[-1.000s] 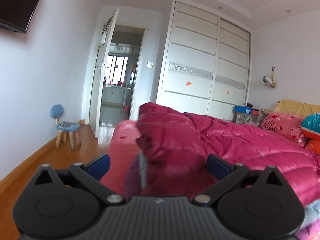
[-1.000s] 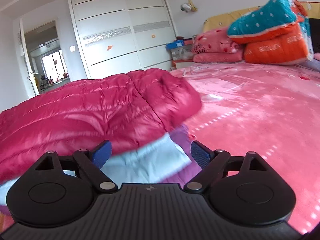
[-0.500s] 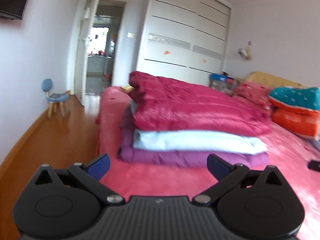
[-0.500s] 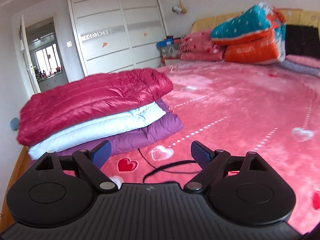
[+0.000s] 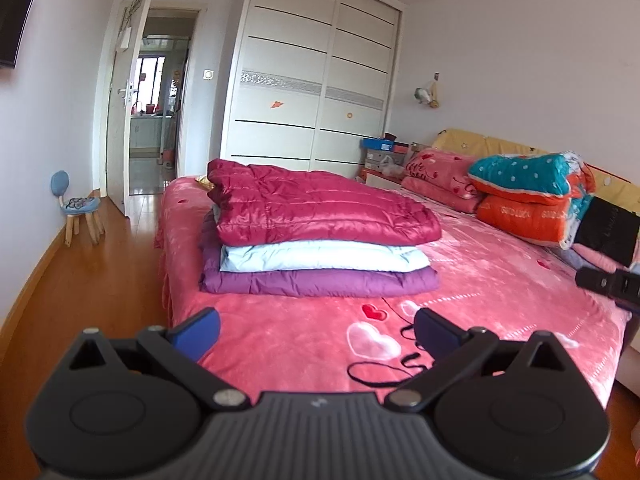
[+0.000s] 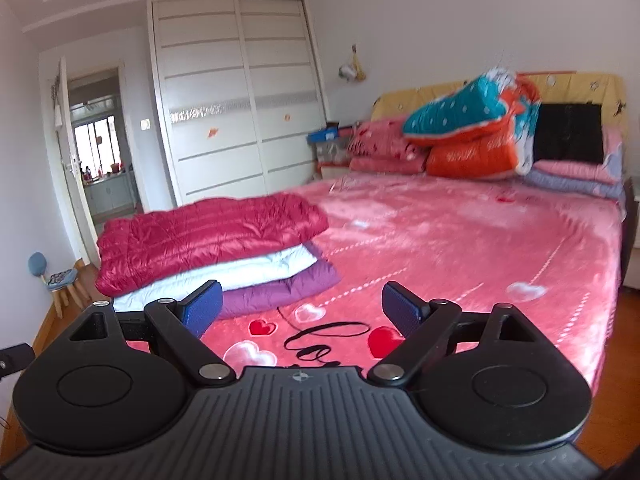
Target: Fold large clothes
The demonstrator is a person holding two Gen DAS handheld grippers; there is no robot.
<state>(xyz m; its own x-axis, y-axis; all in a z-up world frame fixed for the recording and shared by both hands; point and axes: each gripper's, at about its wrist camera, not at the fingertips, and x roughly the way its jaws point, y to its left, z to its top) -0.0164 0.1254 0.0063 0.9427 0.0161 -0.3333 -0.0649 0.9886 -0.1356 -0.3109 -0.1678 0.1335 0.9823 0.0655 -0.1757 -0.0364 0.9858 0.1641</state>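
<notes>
You held the left gripper (image 5: 316, 330) and right gripper (image 6: 302, 308) spread wide and empty, clear of the folded crimson quilted down coat (image 5: 320, 208), which topped the pale-blue and purple coats stacked near the pink bed's (image 5: 500, 280) corner, apparently finished.

Pink bed (image 5: 500, 280): purple coat (image 5: 316, 282) bottoms folded pile; pillows (image 5: 440, 178) at headboard.

I'm in a home bedroom here: big bed (image 5: 500, 280) with a pink heart blanket, pillows (image 5: 440, 180) and folded quilts (image 5: 532, 200) piled at its head end, a white sliding wardrobe (image 5: 312, 80) along the wall, wood floor (image 5: 80, 280), and an open door (image 5: 124, 120) by a little blue stool (image 5: 78, 206).
</notes>
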